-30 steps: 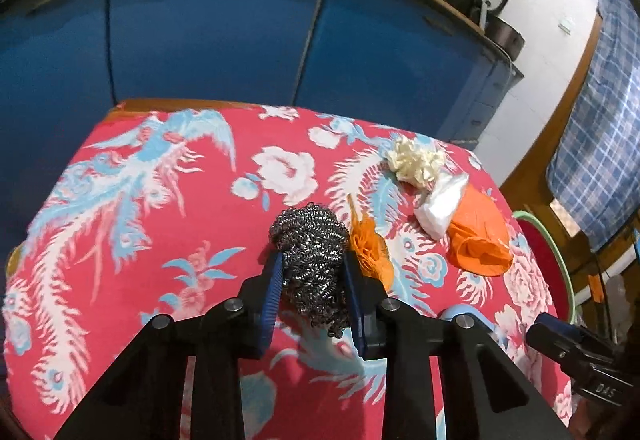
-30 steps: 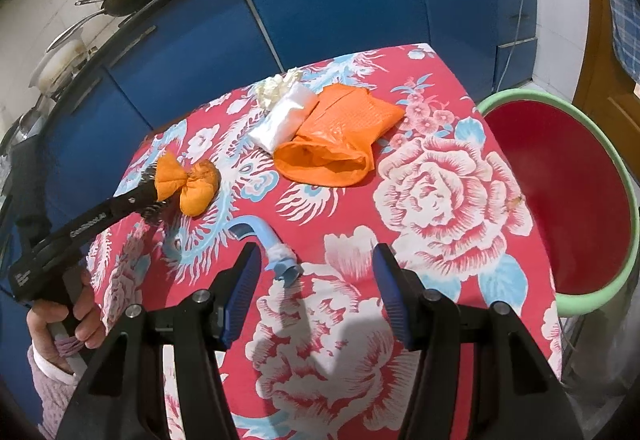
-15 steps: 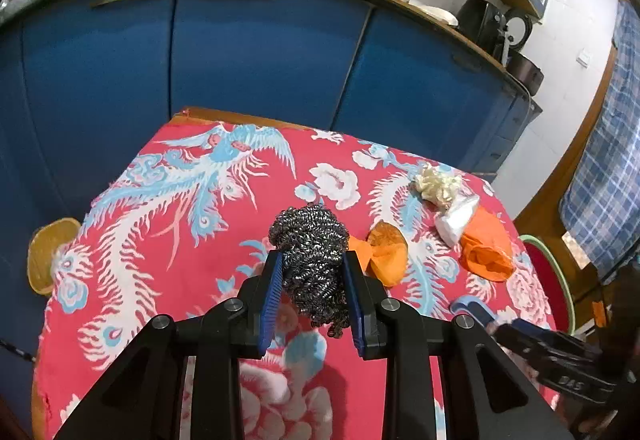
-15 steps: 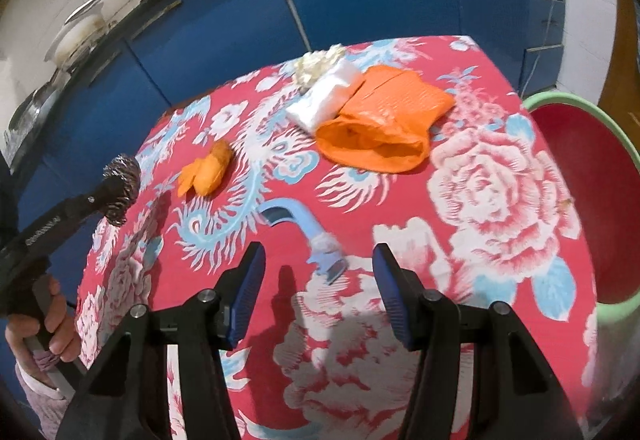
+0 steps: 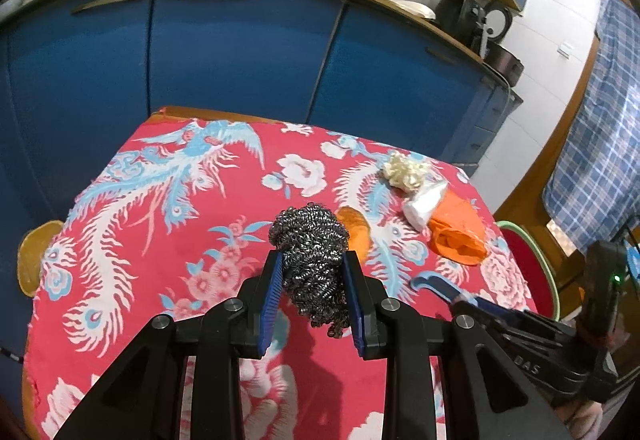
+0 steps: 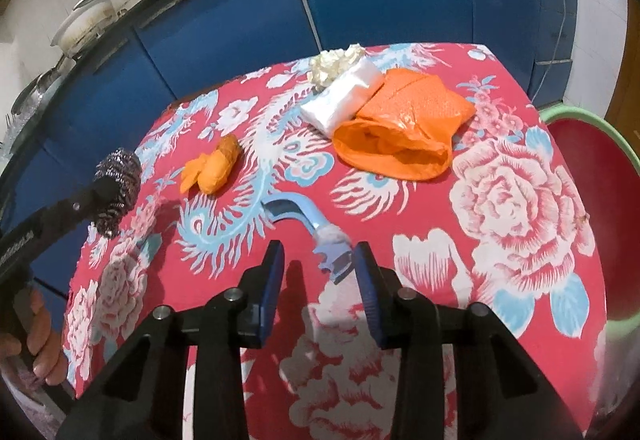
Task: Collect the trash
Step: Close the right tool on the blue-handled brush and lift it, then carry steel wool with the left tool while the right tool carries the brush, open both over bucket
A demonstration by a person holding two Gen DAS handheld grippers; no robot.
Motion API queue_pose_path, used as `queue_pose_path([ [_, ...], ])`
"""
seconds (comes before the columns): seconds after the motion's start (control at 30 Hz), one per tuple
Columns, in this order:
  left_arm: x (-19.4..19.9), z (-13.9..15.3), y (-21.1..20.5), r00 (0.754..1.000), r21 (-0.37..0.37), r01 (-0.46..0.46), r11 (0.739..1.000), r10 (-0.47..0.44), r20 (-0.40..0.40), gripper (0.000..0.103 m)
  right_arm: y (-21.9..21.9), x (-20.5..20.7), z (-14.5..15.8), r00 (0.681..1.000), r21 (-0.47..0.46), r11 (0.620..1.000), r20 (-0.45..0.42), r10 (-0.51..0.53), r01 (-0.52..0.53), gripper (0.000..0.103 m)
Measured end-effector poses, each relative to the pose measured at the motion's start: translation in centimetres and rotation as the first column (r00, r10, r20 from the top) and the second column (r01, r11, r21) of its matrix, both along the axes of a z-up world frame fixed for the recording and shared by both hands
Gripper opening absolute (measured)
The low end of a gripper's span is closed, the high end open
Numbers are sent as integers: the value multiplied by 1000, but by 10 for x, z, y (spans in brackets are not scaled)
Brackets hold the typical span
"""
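My left gripper (image 5: 312, 294) clamps the grey steel-wool scourer (image 5: 310, 246); my right gripper (image 6: 318, 282), jaws parted, should straddle the light-blue plastic razor (image 6: 320, 236), below the orange plastic bag (image 6: 400, 127), and close squarely.

left hand-held gripper (image 5: 312, 276) | clamps steel scourer (image 5: 310, 260) | above floral tablecloth (image 5: 160, 240)

The surface (image 6: 520, 280), under a red floral cloth, carries an orange bag (image 6: 404, 131), white packet (image 6: 344, 99), cream wad (image 6: 336, 61), orange peel (image 6: 214, 167) and blue brush (image 6: 316, 228).
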State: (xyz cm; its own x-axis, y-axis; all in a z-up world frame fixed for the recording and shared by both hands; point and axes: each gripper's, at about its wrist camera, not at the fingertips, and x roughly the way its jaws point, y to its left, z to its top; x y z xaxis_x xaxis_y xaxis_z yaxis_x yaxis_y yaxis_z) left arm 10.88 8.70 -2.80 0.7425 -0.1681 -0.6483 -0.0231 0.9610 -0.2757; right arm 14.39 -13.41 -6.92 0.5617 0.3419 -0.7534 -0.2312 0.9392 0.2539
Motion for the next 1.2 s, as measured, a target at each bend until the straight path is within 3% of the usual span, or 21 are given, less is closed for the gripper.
queue_pose_path([
  [0.17,-3,2,-9,1000,-1,21,1000,-21,3,31,0,9,-5,1000,-13,1000,9,-15,15,40],
  [0.23,-4,4,-13,1000,2,30,1000,-30,4,30,0,9,-4,1000,-33,999,15,-21,21,25],
  [0.27,-4,4,-15,999,3,33,999,-33,4,31,0,9,-5,1000,-37,999,16,-20,21,24],
  [0.43,-7,8,-24,998,9,58,998,-58,12,30,-4,-1,-1,1000,-18,1000,28,-12,12,23],
  [0.77,-9,21,-53,992,15,122,992,-122,31,31,-41,-30,33,991,24,996,103,-89,87,23],
  [1.2,7,53,-123,963,44,262,964,-264,53,31,-107,-49,75,962,25,977,170,-215,214,23],
])
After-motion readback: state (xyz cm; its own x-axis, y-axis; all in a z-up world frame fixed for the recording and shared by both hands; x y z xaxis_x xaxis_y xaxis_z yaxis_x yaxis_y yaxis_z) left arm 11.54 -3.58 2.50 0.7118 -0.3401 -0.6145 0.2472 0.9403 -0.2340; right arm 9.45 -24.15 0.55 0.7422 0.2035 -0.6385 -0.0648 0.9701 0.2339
